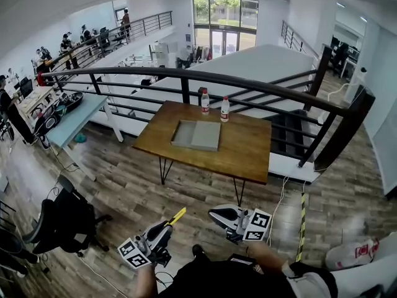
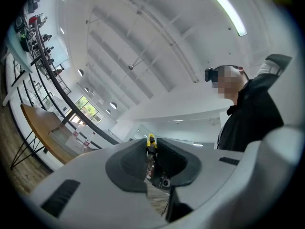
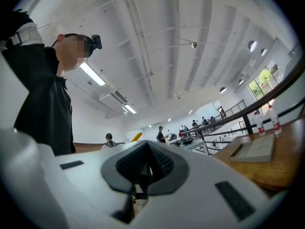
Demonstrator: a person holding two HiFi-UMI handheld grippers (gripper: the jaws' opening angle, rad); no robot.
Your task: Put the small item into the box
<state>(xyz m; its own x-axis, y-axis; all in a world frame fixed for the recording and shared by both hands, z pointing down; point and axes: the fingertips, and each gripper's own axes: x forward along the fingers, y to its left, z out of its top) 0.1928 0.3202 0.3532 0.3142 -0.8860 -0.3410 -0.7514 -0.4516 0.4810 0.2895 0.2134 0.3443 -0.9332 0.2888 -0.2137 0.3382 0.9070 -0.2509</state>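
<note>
We see a bright, evenly lit hall in the head view. Daylight floods through the tall windows [image 1: 224, 17] at top centre, slightly washed out, and the wooden table [image 1: 248, 151] throws only a faint shadow. Fisheye bending curves the railing [image 1: 185, 85] toward the edges. Both gripper views sit inside a black circular vignette. A strip light [image 2: 224, 8] glares at the left gripper view's upper right. The left gripper [image 2: 150, 149] looms soft near the lens, its yellow item [image 2: 151, 141] fairly crisp.

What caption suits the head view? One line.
Left gripper clamps a small yellow item, right gripper shut empty, both far from the flat grey box on the wooden table.
</note>
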